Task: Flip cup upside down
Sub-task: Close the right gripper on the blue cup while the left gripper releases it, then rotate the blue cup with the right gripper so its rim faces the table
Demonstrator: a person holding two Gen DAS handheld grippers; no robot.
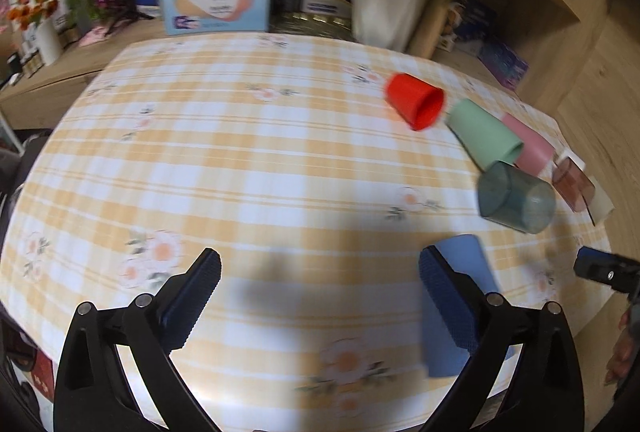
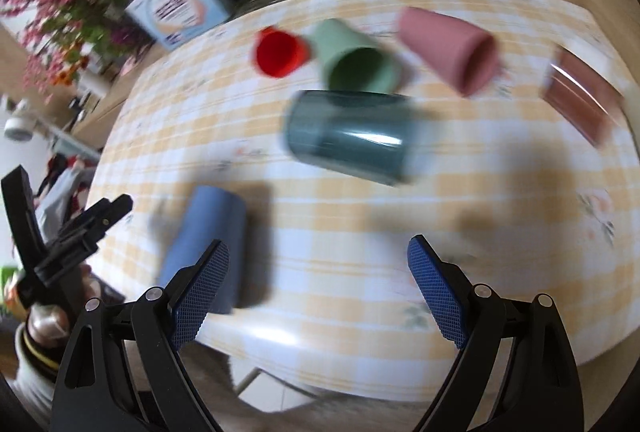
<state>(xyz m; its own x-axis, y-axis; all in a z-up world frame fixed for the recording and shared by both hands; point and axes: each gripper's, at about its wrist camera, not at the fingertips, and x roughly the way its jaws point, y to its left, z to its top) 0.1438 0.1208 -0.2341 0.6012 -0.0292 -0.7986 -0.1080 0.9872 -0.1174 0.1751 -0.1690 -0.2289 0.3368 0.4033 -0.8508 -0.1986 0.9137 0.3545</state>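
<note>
Several cups lie on their sides on the checked surface (image 1: 248,168): a blue cup (image 2: 208,244) nearest, then beyond it a dark teal cup (image 2: 352,136), a green cup (image 2: 356,60), a red cup (image 2: 280,50) and a pink cup (image 2: 448,48), so which one gets flipped is unclear. Being round and tipped over, any of them could likely roll off if nudged by one finger before both close. Both the left gripper (image 1: 320,296) and right gripper (image 2: 319,288) hover above the surface near the blue cup, fingers wide apart and holding nothing.
</note>
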